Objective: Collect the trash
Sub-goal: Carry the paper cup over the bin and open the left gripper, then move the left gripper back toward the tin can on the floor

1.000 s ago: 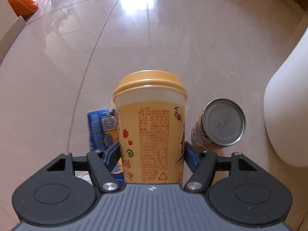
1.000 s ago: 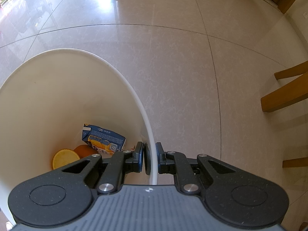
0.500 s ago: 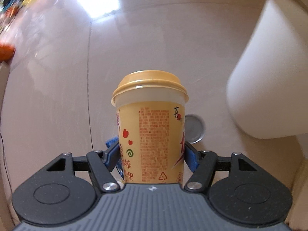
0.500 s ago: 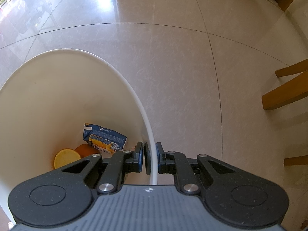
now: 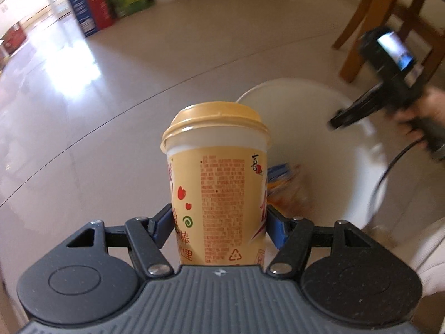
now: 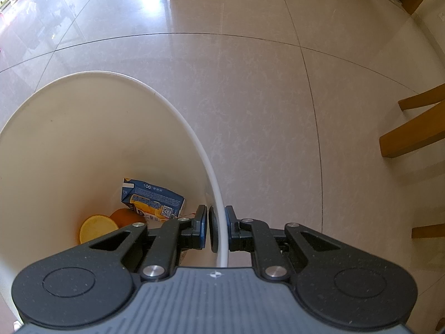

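While held upright between the blue pads of the left gripper (image 5: 219, 222), the yellow lidded paper drink cup (image 5: 217, 178) hangs near the round white plastic bin (image 6: 111, 144) – likely bound for it. The right gripper (image 6: 218, 228) pinches the bin's thin rim, seemingly to steady it – a blue juice carton (image 6: 153, 199) lies inside

Left tool (image 5: 219, 222) clamped half-wide, right tool (image 6: 217, 229) pinched (both point down).
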A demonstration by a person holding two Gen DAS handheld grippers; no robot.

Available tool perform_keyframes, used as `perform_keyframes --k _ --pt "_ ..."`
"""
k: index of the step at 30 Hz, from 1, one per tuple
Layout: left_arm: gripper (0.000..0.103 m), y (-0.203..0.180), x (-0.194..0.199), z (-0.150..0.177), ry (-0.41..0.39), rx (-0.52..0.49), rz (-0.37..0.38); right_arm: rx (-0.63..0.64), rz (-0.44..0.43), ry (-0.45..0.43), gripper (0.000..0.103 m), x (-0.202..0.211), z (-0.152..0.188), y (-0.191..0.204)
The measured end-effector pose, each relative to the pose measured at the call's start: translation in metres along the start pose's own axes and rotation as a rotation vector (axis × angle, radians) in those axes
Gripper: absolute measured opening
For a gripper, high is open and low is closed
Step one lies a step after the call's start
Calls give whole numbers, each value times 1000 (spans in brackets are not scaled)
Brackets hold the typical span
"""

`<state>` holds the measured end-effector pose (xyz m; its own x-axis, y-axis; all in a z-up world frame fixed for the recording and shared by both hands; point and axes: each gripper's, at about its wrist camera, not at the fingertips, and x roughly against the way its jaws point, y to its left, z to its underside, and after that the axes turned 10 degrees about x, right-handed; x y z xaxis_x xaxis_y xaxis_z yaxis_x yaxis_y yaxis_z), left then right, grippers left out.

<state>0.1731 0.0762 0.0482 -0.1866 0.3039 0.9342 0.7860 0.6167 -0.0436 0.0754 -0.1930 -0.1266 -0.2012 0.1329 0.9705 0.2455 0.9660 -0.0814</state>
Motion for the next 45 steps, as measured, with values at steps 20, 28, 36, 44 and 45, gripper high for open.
perform_keyframes --k 20,28,36,44,45 --pt "92 -47 -18 -5 -66 -7 55 5 -3 -2 16 0 1 0" --pt "92 -28 -20 8 -73 15 13 7 0 -3 16 -2 2 0" --pt "92 4 -43 38 -26 92 -36 8 0 -4 16 0 1 0" --pt "101 42 -50 78 -150 283 1 9 9 -2 16 -1 1 4" --pt "101 49 -52 83 -150 312 7 9 8 -2 16 -1 1 4"
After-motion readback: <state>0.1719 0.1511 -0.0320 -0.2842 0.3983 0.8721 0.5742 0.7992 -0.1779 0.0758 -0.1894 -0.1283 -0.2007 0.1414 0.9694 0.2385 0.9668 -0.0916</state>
